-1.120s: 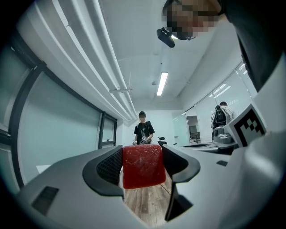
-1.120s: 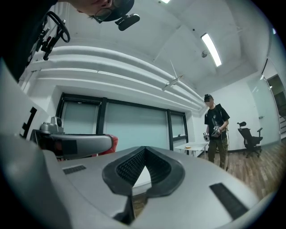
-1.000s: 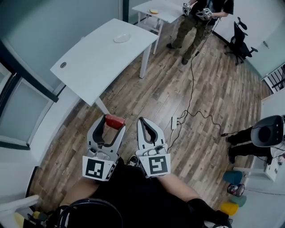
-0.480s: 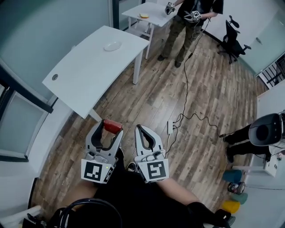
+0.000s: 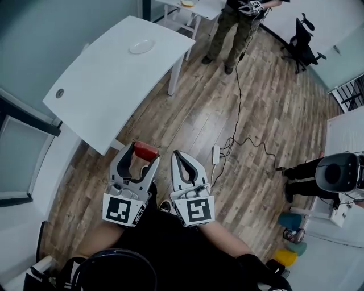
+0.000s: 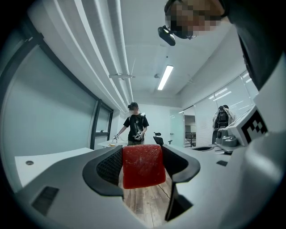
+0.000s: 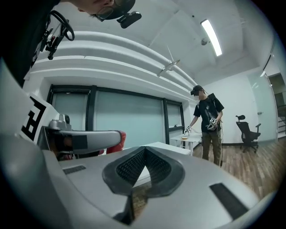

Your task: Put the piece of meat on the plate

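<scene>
My left gripper point(image 5: 143, 153) is shut on a red piece of meat point(image 5: 145, 151), held in the air above the wooden floor. In the left gripper view the meat point(image 6: 143, 165) fills the gap between the two dark pads. My right gripper point(image 5: 180, 156) is beside it, shut with nothing between its jaws; its pads point(image 7: 154, 172) meet at the tips. A white plate point(image 5: 141, 46) lies on the far part of the white table point(image 5: 108, 85), well ahead of both grippers.
A second white table point(image 5: 199, 7) stands further back. Beside it a person point(image 5: 239, 25) holds two grippers. Cables and a power strip point(image 5: 216, 154) lie on the wood floor. An office chair point(image 5: 300, 48) is at the far right, coloured cups point(image 5: 290, 238) at the near right.
The view has shifted forward: the white table with the plate is closer and lower in the picture. Both grippers keep their pose, the left one still holding the meat.
</scene>
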Action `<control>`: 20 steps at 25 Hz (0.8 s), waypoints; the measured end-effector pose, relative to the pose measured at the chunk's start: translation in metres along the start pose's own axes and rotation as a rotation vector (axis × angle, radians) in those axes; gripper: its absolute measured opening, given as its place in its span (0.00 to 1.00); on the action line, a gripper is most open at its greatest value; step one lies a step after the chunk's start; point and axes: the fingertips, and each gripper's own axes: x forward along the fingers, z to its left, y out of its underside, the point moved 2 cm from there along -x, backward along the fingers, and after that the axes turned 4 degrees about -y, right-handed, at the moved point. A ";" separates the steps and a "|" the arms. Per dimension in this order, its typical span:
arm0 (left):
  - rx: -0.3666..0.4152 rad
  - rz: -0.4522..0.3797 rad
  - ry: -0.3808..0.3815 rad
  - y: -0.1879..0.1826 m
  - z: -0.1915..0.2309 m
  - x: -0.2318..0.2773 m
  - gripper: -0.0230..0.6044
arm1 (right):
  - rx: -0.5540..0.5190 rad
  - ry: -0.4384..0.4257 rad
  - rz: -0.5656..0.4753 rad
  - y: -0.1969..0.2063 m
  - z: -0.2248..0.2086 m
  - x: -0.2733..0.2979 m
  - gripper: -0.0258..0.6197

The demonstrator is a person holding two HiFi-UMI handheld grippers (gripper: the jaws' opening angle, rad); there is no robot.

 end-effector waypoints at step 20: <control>-0.011 -0.013 0.030 -0.013 0.124 0.092 0.48 | -0.068 -0.003 -0.045 -0.047 -0.009 0.163 0.04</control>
